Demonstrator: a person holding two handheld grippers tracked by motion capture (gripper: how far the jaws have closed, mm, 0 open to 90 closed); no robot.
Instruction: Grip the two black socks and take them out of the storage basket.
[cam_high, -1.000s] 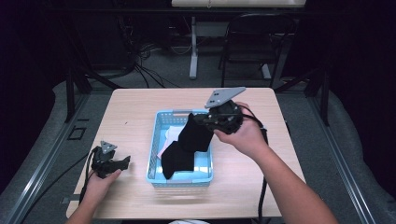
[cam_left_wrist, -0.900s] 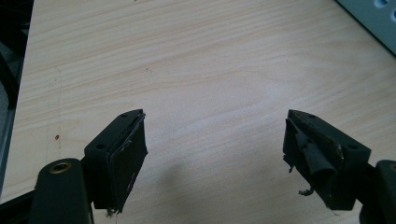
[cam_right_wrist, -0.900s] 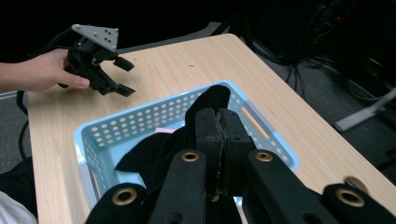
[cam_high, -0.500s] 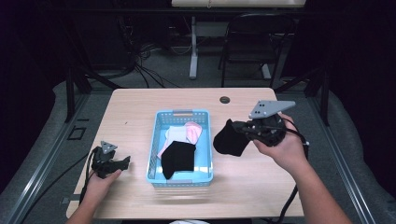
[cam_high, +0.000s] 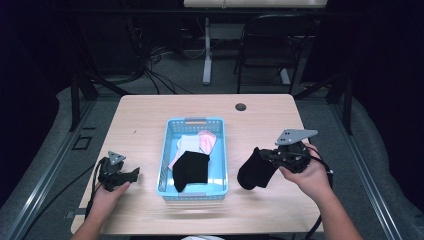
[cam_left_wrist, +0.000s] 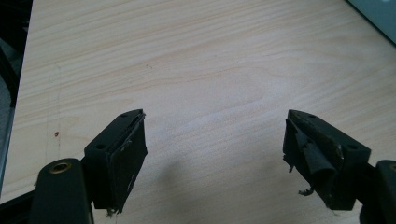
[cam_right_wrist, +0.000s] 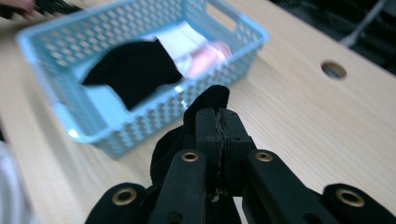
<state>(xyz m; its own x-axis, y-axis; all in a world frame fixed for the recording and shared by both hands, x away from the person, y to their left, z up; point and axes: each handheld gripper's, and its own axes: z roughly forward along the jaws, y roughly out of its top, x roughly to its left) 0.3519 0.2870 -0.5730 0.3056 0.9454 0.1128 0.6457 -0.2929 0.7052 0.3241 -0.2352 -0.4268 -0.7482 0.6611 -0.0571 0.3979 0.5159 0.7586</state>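
Your right gripper (cam_high: 272, 156) has its fingers clenched on the soft black sock (cam_high: 255, 171), which droops from them toward the pale wooden desk (cam_high: 260, 125), long axis hanging down and leftward. Bare desk lies right beneath it. Beyond, left of the sock, sits the light-blue plastic basket (cam_high: 218, 131). Your left gripper (cam_high: 131, 175) rests farther off, fingers released and holding nothing.

A: The table (cam_high: 150, 125) is lit evenly from above; the room behind it sinks into near black.

B: Shadows?

A: Soft ones fall on the wood under the left gripper (cam_left_wrist: 215, 154).

B: Sharpness?

A: The high view is grainy. In the right gripper view the basket (cam_right_wrist: 224, 74) is blurred and out of focus.
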